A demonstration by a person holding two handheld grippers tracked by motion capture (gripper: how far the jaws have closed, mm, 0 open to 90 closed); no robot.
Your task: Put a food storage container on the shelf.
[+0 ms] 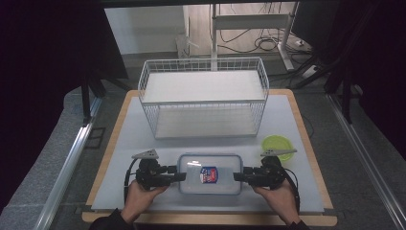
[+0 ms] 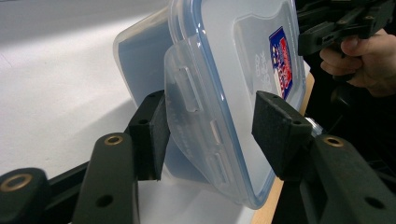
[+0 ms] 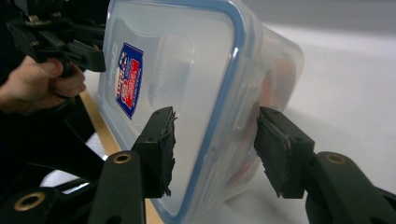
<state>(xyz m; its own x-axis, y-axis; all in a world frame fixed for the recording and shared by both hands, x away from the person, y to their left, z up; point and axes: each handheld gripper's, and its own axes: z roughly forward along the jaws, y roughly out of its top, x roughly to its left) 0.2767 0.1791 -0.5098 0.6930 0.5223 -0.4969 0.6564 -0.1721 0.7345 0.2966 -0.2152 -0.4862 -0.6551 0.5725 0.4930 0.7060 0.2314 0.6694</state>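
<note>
A clear plastic food container (image 1: 209, 173) with a blue-sealed lid and a red-and-blue sticker lies at the front middle of the white mat. My left gripper (image 1: 183, 176) holds its left end and my right gripper (image 1: 236, 176) its right end, both level and pointing inward. In the left gripper view the jaws of the left gripper (image 2: 212, 135) clamp the container (image 2: 233, 56) across lid and base at the latch flap. In the right gripper view the right gripper (image 3: 215, 144) closes on the container (image 3: 187, 60) the same way, with something reddish dimly visible inside.
A white wire basket (image 1: 203, 96) with a shelf stands at the back middle of the mat. A small green round bowl (image 1: 276, 143) sits just behind the right gripper. The wooden table edge (image 1: 210, 219) runs close behind both hands.
</note>
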